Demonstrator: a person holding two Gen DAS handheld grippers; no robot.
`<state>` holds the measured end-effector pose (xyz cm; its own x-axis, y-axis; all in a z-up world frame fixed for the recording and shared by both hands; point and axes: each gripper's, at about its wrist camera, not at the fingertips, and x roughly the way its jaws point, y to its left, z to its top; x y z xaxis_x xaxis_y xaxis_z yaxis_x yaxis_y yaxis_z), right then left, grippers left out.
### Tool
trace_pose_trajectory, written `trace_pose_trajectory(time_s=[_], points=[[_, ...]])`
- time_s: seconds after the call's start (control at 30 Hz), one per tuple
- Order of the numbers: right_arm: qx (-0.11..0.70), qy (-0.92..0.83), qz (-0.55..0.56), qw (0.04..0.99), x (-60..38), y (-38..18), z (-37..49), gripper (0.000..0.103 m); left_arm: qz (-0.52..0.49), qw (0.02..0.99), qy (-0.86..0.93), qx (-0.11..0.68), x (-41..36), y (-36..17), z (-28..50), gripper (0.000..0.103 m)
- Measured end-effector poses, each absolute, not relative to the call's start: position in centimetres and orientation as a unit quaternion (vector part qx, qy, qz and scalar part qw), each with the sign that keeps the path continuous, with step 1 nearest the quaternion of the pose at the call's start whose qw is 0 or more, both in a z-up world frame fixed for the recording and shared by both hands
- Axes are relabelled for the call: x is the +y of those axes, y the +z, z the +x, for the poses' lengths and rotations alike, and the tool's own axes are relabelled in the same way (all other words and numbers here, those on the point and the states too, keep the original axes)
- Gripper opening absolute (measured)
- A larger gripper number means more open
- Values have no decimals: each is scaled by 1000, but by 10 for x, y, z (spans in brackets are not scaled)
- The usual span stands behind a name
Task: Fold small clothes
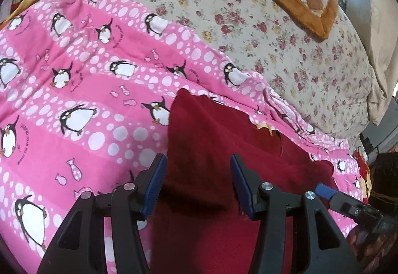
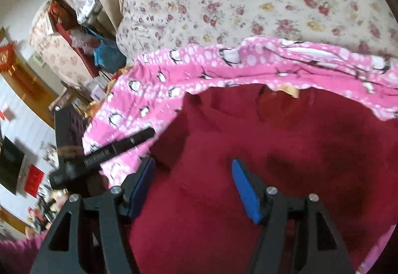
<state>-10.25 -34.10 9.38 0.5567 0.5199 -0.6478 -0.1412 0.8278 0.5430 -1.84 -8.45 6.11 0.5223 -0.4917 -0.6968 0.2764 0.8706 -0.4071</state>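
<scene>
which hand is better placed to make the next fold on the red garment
Probably left. The left gripper has a raised fold of the red garment between its jaws, though I cannot tell whether they pinch it. The right gripper hangs with its jaws open over flat red cloth, holding nothing.
</scene>
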Motion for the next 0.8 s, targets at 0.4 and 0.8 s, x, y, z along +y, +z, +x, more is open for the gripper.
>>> trace_pose_trajectory(time_s=[0.4, 0.8], points=[[448, 23, 237, 862, -473, 90, -203, 72, -43, 830, -299, 469, -150, 52, -42, 32], [468, -50, 95, 877, -473, 85, -196, 63, -72, 823, -329, 456, -165, 99, -18, 0]])
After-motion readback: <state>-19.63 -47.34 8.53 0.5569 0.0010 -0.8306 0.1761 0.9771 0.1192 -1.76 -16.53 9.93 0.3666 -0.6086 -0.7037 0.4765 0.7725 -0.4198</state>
